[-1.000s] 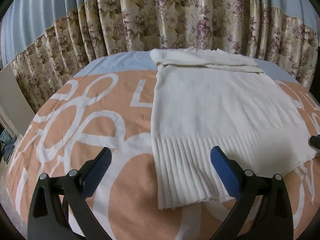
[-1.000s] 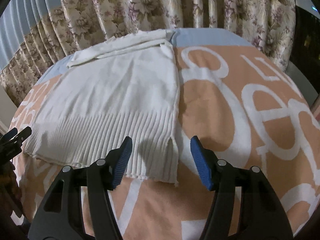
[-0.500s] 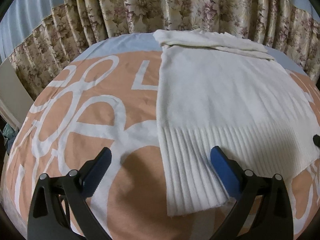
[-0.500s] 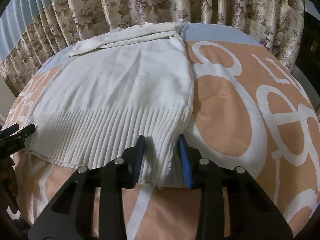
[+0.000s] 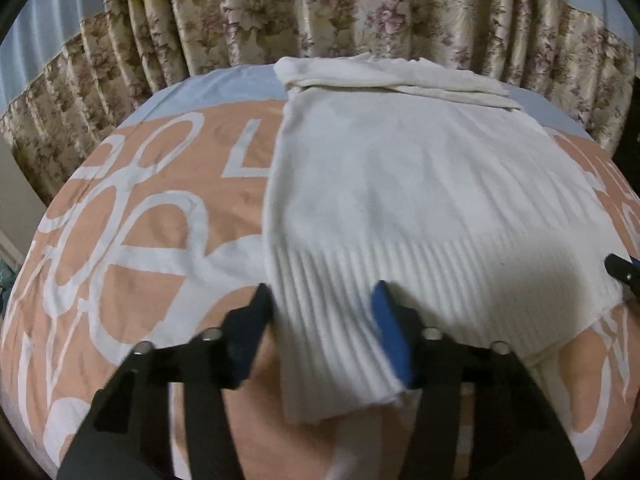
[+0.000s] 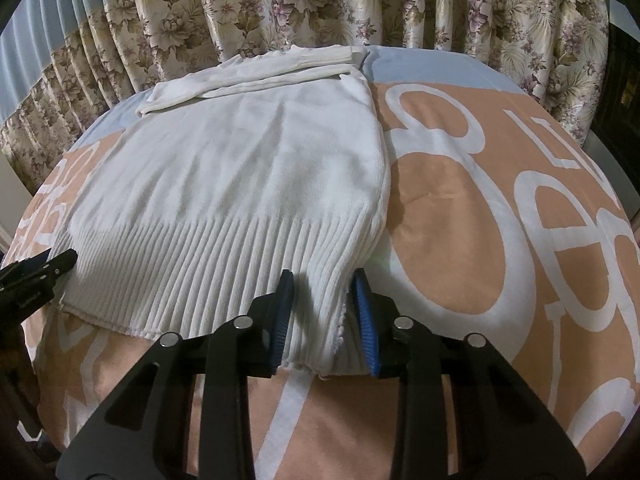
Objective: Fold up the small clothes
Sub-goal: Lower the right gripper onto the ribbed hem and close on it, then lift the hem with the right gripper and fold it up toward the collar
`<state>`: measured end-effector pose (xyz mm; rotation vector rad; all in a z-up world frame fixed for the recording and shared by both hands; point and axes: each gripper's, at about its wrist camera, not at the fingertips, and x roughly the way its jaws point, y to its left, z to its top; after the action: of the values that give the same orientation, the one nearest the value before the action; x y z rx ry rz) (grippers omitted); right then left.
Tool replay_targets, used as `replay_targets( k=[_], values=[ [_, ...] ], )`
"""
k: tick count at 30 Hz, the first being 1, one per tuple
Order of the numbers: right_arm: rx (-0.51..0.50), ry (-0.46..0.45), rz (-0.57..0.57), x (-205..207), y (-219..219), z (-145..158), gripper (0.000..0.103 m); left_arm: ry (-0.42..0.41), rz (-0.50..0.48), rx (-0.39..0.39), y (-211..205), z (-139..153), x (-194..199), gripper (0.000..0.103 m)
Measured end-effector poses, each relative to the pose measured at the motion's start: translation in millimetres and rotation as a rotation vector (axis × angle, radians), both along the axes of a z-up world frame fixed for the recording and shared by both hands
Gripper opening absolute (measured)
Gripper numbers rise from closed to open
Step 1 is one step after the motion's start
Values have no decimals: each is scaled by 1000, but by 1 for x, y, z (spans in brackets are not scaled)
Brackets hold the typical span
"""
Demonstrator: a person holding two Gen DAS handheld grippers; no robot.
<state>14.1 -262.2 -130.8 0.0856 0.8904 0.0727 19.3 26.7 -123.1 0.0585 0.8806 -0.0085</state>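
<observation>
- Gripping: right gripper (image 6: 324, 316) clamped on sweater (image 6: 240, 184) hem corner.
- Left gripper (image 5: 320, 320) straddles opposite corner, jaws apart, not pinched.
- Sweater's long axis runs away from both.

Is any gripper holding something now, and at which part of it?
The right gripper pinches the sweater at its ribbed hem, right corner. The left gripper straddles the hem's left corner, its jaws not shut.
</observation>
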Motion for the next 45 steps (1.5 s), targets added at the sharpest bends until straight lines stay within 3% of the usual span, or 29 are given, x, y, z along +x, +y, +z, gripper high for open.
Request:
replay_targets(
  k=[2,8,30,39,45],
  values=[
    [7,-5,15,0,2,2,15,-1,-8,-11,-3,0,0,40],
    [11,-17,33,-1,7,7,12,-1,-42,-25,-12,2,-2,13],
    [81,-74,50,-29,-4,31,10,-37,-45,-50,-6,29,-22,11],
    [74,-174,40,-51,-7,76,10,-104,-42,-52,-4,67,-47,10],
    [77,-188,38,-27,-4,92,10,-137,-23,-78,-1,88,-33,10]
  ],
)
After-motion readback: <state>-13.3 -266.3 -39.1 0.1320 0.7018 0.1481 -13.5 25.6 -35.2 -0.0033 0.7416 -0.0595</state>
